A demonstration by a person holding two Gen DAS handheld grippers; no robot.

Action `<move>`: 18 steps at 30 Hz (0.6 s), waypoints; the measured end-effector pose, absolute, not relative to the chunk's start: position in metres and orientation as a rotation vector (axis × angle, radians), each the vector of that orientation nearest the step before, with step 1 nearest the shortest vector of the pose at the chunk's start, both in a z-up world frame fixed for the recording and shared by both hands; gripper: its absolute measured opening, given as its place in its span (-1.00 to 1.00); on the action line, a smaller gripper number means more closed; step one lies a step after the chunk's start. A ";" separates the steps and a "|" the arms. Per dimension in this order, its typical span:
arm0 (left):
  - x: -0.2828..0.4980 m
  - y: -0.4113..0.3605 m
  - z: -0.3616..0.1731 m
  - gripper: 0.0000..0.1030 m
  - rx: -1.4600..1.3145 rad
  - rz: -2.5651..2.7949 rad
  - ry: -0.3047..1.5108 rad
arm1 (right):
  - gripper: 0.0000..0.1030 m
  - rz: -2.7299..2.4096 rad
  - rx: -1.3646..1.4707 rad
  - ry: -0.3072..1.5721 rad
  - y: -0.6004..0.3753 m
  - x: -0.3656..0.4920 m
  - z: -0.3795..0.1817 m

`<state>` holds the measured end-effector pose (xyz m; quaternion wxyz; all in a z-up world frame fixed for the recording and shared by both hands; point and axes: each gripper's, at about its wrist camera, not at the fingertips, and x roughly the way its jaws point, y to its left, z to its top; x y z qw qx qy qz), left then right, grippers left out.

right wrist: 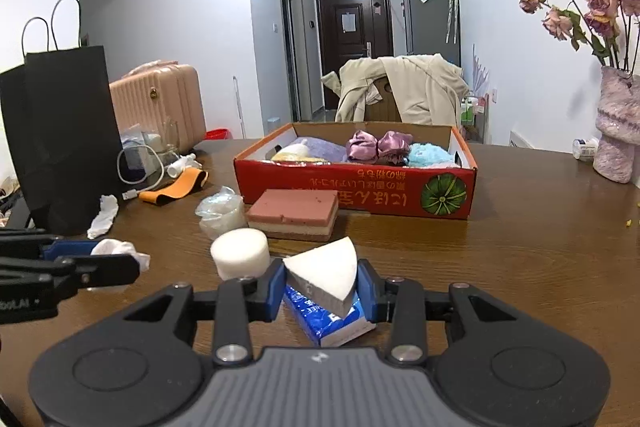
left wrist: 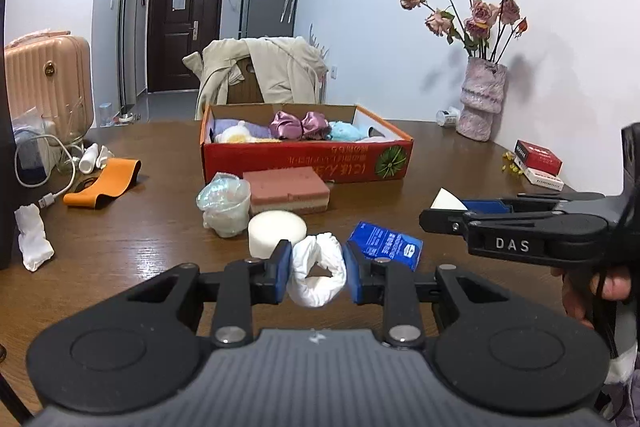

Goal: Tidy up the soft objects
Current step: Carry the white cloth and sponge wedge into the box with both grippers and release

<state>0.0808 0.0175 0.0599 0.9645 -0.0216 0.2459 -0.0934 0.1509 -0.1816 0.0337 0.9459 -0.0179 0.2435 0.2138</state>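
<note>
My left gripper (left wrist: 317, 273) is shut on a white fabric scrunchie (left wrist: 318, 275), held just above the table; it also shows in the right wrist view (right wrist: 116, 249). My right gripper (right wrist: 322, 287) is shut on a white wedge-shaped sponge (right wrist: 326, 273) above a blue tissue pack (right wrist: 330, 319). The red cardboard box (left wrist: 308, 161) at mid table holds purple, blue and yellow soft items. In front of it lie a pink layered sponge (left wrist: 288, 191), a white round sponge (left wrist: 276, 231) and a plastic-wrapped item (left wrist: 224, 203).
An orange strap (left wrist: 104, 183), a white crumpled cloth (left wrist: 34, 239) and a cable lie at left. A black paper bag (right wrist: 60, 139) stands left. A vase of dried roses (left wrist: 482, 99) and small red boxes (left wrist: 538, 163) stand at right.
</note>
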 end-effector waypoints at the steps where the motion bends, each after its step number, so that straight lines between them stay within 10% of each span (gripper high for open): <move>1: 0.081 0.018 0.060 -0.44 -0.043 -0.191 0.496 | -0.28 0.436 -0.034 0.492 -0.183 0.150 0.034; 18: 0.324 0.038 0.099 -0.43 -0.097 -0.208 0.558 | -0.28 0.456 -0.109 0.466 -0.187 0.304 0.082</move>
